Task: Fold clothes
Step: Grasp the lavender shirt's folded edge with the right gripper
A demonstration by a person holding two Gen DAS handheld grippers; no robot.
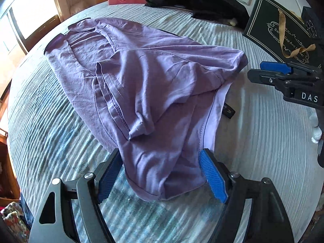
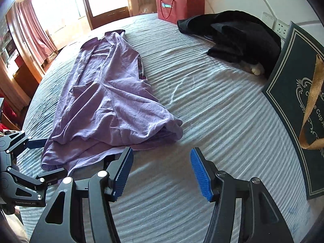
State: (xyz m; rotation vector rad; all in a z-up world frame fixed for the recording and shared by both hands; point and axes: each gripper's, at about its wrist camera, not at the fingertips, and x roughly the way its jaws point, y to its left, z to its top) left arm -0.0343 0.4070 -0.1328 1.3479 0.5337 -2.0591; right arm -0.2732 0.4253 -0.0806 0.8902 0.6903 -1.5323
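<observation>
A purple T-shirt (image 1: 141,75) lies partly folded and rumpled on the striped bed cover (image 1: 253,131); it also shows in the right wrist view (image 2: 105,105). My left gripper (image 1: 160,158) is open, its blue pads either side of the shirt's near corner, which lies between the jaws. It also shows at the left edge of the right wrist view (image 2: 45,158). My right gripper (image 2: 161,156) is open and empty above bare cover, just right of the shirt's near edge. In the left wrist view it (image 1: 255,69) sits right of the shirt.
A pile of black clothes (image 2: 239,36) lies at the far side of the bed. A dark gift bag with a gold ribbon (image 2: 303,101) stands at the right. A red paper bag (image 2: 180,8) stands at the far edge. Windows and curtains are beyond.
</observation>
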